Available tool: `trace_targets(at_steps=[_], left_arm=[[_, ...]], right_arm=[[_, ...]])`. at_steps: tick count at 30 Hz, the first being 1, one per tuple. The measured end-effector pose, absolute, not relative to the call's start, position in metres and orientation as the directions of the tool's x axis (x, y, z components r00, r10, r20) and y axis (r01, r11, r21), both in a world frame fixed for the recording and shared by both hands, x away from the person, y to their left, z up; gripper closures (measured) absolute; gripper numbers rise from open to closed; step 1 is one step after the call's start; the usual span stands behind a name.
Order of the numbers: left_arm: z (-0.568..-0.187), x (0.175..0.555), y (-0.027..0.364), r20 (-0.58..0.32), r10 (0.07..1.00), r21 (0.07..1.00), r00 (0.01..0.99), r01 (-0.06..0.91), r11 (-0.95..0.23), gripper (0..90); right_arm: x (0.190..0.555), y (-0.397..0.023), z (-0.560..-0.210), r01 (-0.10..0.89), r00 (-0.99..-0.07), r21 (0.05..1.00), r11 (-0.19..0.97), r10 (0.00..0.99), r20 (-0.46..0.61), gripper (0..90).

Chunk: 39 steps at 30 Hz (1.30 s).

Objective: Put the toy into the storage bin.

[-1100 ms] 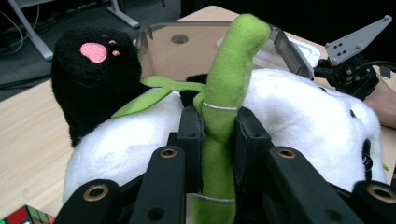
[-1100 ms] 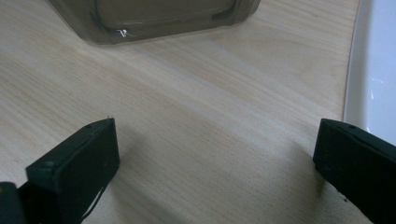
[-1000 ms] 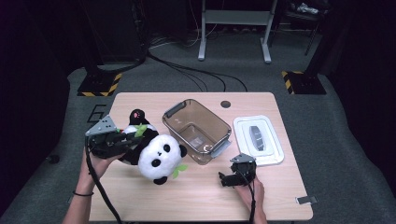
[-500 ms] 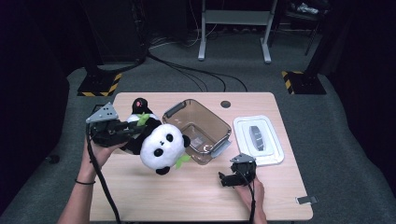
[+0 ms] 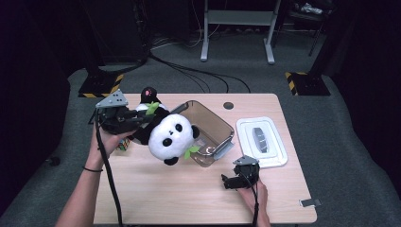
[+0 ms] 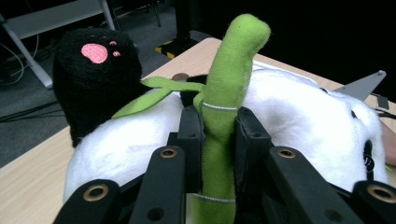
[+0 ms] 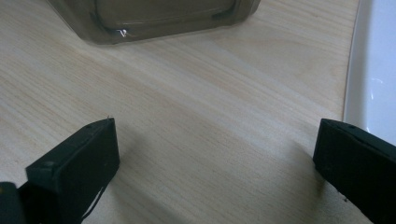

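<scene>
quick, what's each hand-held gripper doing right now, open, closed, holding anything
Left hand-held gripper: closed on the green plush bamboo stalk of the black-and-white panda soft toy.
Right hand-held gripper: open, holding nothing.

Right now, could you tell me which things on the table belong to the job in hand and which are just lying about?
In the job:
- panda plush, gripped by its green bamboo stalk in the left gripper
- clear bin

Lying about:
- white lid
- puzzle cube
- right gripper, open on the table
</scene>
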<state>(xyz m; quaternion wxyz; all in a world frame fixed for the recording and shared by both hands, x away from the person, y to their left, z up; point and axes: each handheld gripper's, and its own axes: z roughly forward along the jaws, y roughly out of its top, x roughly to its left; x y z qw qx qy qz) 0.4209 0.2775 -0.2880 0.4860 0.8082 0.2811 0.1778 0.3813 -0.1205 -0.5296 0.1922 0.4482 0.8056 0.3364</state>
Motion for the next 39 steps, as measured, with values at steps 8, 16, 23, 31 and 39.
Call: trace_targets(at_steps=[8,16,23,31,39], left_arm=[[-0.276,0.439,0.259,0.026,0.605,0.880,0.796,0.269,-0.391,75.4],[-0.270,0.455,0.245,0.022,0.590,0.885,0.807,0.259,-0.388,75.4],[-0.267,0.466,0.233,0.010,0.575,0.884,0.818,0.261,-0.387,75.4],[-0.269,0.482,0.221,0.008,0.553,0.884,0.833,0.253,-0.393,75.4],[-0.273,0.498,0.208,-0.009,0.535,0.885,0.845,0.256,-0.389,75.4]], right_arm=[[0.381,-0.120,-0.529,0.598,-0.522,0.712,0.369,0.853,-0.004,0.0],[0.381,-0.120,-0.529,0.600,-0.517,0.715,0.359,0.856,0.004,0.0],[0.381,-0.120,-0.529,0.603,-0.514,0.714,0.356,0.857,0.007,0.0],[0.381,-0.120,-0.529,0.604,-0.514,0.714,0.355,0.858,0.009,0.0],[0.382,-0.120,-0.530,0.598,-0.516,0.717,0.358,0.856,0.003,0.0]])
